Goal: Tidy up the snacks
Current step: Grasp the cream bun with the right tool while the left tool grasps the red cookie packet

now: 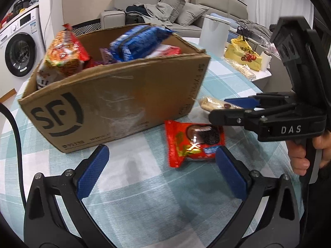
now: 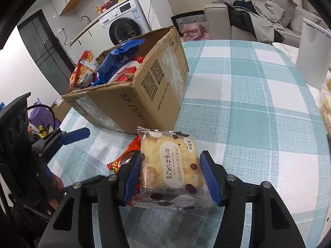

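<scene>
An open cardboard box [image 1: 115, 105] stands on the checked tablecloth [image 1: 144, 196] with a blue bag [image 1: 138, 41], an orange noodle pack [image 1: 64, 53] and other snacks inside. A red cookie packet [image 1: 192, 142] lies flat in front of it, just ahead of my open left gripper [image 1: 163, 165] and close to its right finger. My right gripper [image 2: 171, 173] is shut on a clear-wrapped nougat cake packet [image 2: 165, 159], both blue pads against its sides, low over the cloth beside the box [image 2: 144, 95]. The red packet [image 2: 124, 157] peeks out under its left finger.
A white bin [image 1: 215, 33] and a yellow bag [image 1: 244, 53] stand beyond the table's far right edge. A black cable [image 1: 16, 134] runs along the left. A sofa with clothes and a washing machine [image 1: 20, 47] lie behind. The checked cloth stretches wide to the box's right [image 2: 258, 103].
</scene>
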{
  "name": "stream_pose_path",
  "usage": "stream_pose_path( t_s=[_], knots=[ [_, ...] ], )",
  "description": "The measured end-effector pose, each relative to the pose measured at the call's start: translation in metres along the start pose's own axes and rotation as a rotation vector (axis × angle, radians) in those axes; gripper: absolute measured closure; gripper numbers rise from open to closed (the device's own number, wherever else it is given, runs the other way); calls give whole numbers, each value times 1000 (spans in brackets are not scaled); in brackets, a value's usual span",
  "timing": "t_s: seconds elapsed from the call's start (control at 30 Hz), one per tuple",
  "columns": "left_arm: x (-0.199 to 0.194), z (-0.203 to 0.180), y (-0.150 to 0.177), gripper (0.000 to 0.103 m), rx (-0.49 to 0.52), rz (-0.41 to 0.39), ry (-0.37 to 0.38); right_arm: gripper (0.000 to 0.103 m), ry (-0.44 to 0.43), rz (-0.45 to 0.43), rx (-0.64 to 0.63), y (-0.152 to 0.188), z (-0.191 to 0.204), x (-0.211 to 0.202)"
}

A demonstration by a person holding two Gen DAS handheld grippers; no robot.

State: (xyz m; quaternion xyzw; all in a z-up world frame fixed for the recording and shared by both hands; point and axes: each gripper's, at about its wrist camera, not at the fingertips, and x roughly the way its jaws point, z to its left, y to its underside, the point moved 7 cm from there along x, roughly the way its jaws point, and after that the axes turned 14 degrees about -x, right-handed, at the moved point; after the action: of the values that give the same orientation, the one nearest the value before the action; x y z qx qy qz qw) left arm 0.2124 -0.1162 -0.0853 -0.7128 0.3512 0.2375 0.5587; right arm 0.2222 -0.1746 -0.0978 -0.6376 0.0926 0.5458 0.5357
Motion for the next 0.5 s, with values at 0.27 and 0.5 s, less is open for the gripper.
stream_pose_path(
  t_s=[0.27, 0.5],
  knots=[
    [16, -30, 9, 1, 52, 38, 11, 45, 4, -15, 15, 1, -7, -9],
    [38, -49, 16, 1, 79, 90, -12, 45, 4, -33, 30, 1, -13, -17]
  ],
)
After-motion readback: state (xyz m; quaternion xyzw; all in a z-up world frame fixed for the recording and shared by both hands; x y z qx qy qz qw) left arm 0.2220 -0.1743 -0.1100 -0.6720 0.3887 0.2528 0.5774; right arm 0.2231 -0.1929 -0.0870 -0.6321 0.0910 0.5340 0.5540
